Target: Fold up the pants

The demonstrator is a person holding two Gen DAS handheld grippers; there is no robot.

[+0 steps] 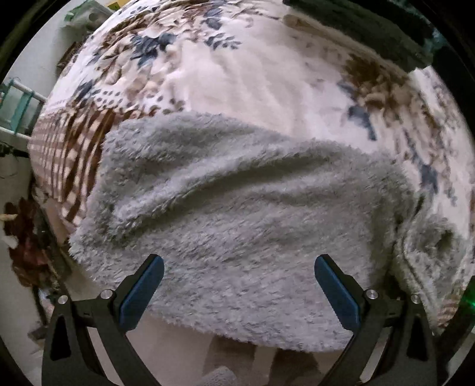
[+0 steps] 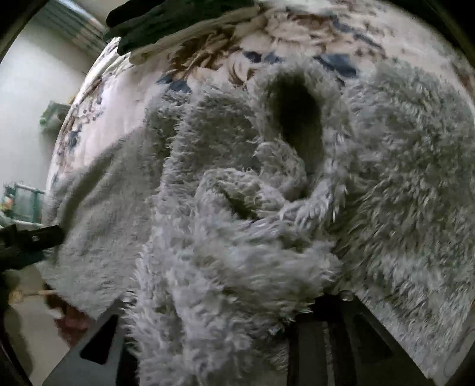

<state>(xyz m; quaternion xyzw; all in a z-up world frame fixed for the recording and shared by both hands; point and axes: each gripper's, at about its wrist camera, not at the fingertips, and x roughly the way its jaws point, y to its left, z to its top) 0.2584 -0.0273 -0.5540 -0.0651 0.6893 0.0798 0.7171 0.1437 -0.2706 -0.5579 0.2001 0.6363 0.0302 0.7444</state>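
Observation:
Grey fluffy pants point(image 1: 237, 213) lie spread on a floral bed cover point(image 1: 237, 74), reaching the bed's near edge. My left gripper point(image 1: 239, 267) hovers over them, pointing straight down, its blue pads point(image 1: 142, 294) wide apart with nothing between them. In the right wrist view a bunched fold of the same pants point(image 2: 237, 252) lies across my right gripper point(image 2: 216, 311) and hides both pads. Only the dark finger bases show beneath the fabric, so whether they press on it cannot be seen. A dark opening in the fabric point(image 2: 297, 118) gapes beyond the bunch. The left gripper point(image 2: 29, 240) shows at the left edge.
A stack of dark and cream folded clothes point(image 1: 371, 32) point(image 2: 178, 20) sits at the far side of the bed. The bed's edge drops to the floor point(image 1: 23, 184) on the left, where a teal rail point(image 1: 17, 104) stands by the wall.

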